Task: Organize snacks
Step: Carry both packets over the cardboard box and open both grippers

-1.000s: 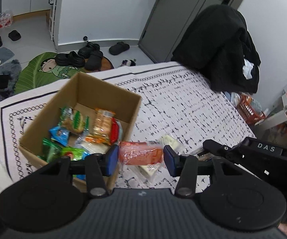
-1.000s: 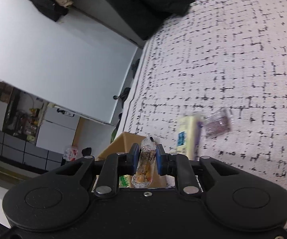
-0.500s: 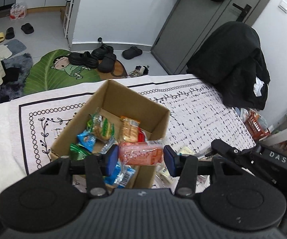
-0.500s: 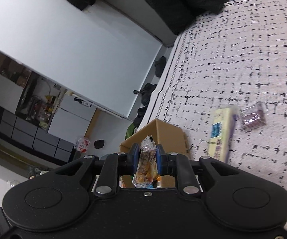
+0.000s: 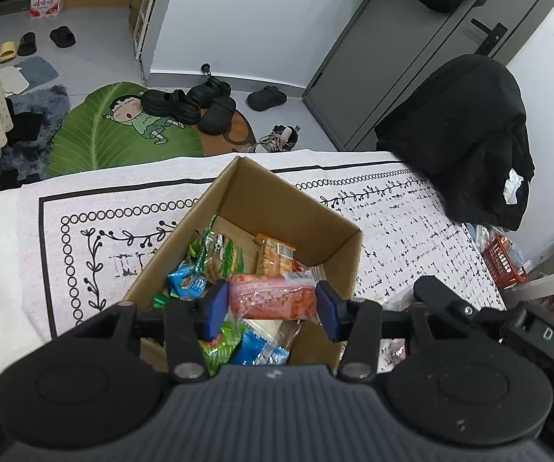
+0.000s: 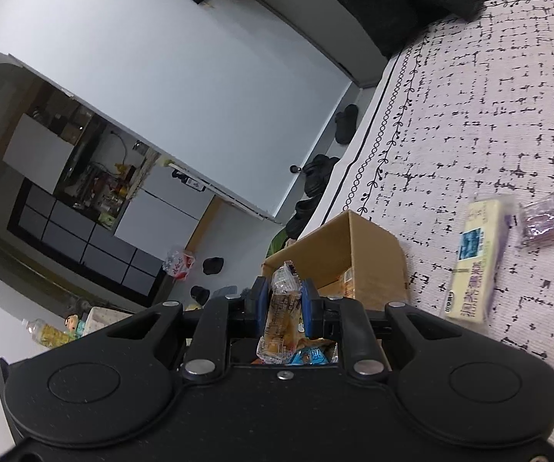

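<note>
Red snack packet (image 5: 273, 295) crosswise over box (image 5: 304, 208)

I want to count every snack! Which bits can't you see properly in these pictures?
- Left wrist view: the cardboard box bottom, hidden by the left tongs and their red packet.
- Right wrist view: the box's inside, behind the right tongs.
- Yellow pack: blurred writing.
- Purple packet: blurred.

Grey door (image 5: 404, 50), white walls (image 5: 246, 15), leaf rug (image 5: 123, 131) on floor.

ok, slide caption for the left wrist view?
Left gripper holds a red-orange snack packet above the open cardboard box.
</note>
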The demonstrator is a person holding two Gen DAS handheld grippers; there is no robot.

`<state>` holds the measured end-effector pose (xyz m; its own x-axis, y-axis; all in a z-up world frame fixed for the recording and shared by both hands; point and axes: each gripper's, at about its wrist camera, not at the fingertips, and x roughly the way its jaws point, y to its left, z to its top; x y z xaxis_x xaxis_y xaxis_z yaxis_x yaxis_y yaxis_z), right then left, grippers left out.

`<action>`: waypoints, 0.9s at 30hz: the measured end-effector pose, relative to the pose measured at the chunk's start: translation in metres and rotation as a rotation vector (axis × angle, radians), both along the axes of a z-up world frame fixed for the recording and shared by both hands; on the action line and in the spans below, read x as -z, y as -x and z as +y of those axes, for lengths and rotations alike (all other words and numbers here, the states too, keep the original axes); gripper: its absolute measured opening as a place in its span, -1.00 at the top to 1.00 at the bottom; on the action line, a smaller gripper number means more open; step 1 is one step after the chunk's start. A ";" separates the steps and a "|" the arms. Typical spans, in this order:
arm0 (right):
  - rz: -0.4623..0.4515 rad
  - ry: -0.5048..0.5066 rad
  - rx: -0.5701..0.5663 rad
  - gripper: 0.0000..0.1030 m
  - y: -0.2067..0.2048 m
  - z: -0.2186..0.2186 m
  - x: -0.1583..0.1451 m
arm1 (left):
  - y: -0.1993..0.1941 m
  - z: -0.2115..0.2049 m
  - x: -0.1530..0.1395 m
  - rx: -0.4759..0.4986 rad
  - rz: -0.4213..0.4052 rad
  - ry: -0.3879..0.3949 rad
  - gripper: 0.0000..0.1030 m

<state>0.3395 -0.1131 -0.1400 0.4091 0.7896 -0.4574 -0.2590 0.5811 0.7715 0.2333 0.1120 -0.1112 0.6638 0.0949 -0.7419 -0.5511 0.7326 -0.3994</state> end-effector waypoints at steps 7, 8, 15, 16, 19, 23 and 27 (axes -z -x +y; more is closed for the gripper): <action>0.011 0.028 -0.001 0.64 -0.008 0.013 0.007 | -0.018 0.014 0.011 0.018 0.009 0.029 0.06; 0.014 0.031 0.003 0.64 -0.010 0.015 0.008 | -0.021 0.017 0.012 0.022 0.011 0.031 0.06; 0.026 0.057 0.008 0.64 -0.022 0.030 0.018 | -0.045 0.033 0.017 0.038 0.026 0.039 0.05; 0.030 0.060 0.010 0.64 -0.025 0.032 0.019 | -0.048 0.035 0.018 0.038 0.027 0.042 0.05; 0.038 0.062 0.012 0.64 -0.032 0.037 0.022 | -0.058 0.041 0.017 0.042 0.030 0.043 0.04; 0.045 0.056 0.010 0.64 -0.040 0.043 0.024 | -0.069 0.050 0.016 0.027 0.054 0.041 -0.04; 0.046 0.049 0.000 0.64 -0.046 0.051 0.025 | -0.073 0.058 0.014 0.016 0.069 0.037 -0.25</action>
<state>0.3852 -0.0618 -0.1649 0.3865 0.7659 -0.5138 -0.2244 0.6184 0.7531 0.3066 0.1704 -0.1253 0.6125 0.0562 -0.7885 -0.5667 0.7267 -0.3884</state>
